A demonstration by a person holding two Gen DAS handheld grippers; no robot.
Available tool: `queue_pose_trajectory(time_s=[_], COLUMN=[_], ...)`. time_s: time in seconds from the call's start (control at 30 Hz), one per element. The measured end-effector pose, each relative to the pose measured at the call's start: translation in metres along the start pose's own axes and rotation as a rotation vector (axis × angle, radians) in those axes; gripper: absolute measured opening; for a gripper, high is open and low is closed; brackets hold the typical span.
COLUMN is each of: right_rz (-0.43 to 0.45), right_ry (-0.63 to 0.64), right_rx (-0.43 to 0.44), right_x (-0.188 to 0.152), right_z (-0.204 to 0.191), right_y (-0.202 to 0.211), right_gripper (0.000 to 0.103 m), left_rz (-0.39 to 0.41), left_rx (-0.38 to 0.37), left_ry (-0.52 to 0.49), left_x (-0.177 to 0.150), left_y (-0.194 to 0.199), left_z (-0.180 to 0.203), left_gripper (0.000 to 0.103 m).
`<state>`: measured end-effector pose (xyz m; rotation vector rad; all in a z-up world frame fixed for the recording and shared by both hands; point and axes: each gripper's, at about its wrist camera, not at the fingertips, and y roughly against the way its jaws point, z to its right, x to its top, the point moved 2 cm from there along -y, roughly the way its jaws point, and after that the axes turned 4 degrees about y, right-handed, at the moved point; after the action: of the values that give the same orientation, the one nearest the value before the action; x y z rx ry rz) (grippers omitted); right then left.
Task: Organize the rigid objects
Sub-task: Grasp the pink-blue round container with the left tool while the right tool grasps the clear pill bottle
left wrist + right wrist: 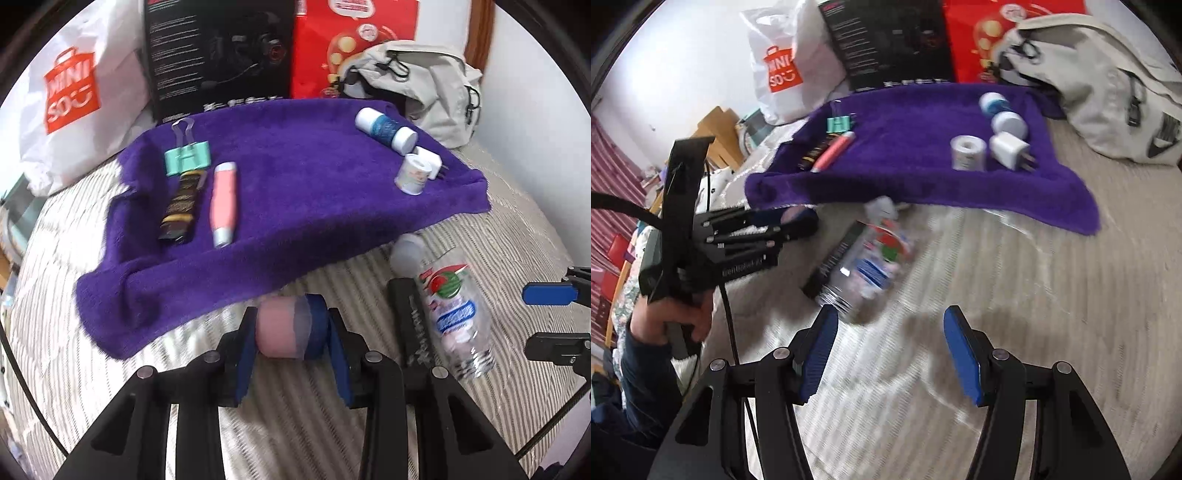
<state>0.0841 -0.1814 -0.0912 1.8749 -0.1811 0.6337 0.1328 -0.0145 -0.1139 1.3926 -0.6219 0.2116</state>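
Where the left gripper (291, 332) closed its blue pads, we held a short pink-and-blue cylinder (290, 330) crosswise between them, just above the near edge of the purple towel (295, 192); motion blur kept us from identifying the cylinder further. Our right gripper (890, 354) stood wide apart with nothing between its fingers, over bare striped bedding (1015, 295). Only one blue pad of it entered the left wrist view, cut off at the right margin.

Just ahead of the right gripper lay a clear plastic bottle (868, 262) on its side, touching a dark flat bar (834, 254) whose lettering we could not read. Both rested on the bedding, off the towel.

On the towel's left part lay a teal binder clip (187, 157), a black-and-gold stick (181, 206) and a pink tube (223, 203), side by side. On its right part, well apart from these, sat a blue-banded white bottle (386, 129), a small white roll (413, 173) and a white plug adapter (1010, 149), which the roll partly hid in the left wrist view.

Behind the towel stood a white shopping bag (81, 107), a black box (218, 55), a red box (347, 40) and a grey backpack (432, 85), all cropped by the fisheye rim. A hand (683, 317) gripped the left tool's handle.
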Motion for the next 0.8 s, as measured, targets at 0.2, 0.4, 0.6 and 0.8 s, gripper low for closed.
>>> queue_pose_trajectory(time_s=[0.2, 0.4, 0.6, 0.8], right_rz=[0.005, -0.037, -0.087, -0.075], right_ry=[0.021, 0.077, 0.085, 0.132], right_rx=[-0.033, -0.125, -0.221, -0.203], right_x=[0.028, 0.032, 0.015, 0.017], right_z=[-0.016, -0.016, 0.006, 0.003], right_y=[-0.024, -0.047, -0.033, -0.037], right_gripper=[0.059, 0.061, 0.061, 0.062], left_rz=[-0.005, 0.005, 0.013, 0.021], left_rx=[0.041, 0.039, 0.044, 0.056], left_ry=[0.075, 0.126, 0.123, 0.12], left_x=[-0.02, -0.034, -0.034, -0.034], left_y=[0.02, 0.03, 0.03, 0.027], left_z=[-0.042, -0.066, -0.065, -0.064], left_gripper=[0.034, 0.034, 0.034, 0.034])
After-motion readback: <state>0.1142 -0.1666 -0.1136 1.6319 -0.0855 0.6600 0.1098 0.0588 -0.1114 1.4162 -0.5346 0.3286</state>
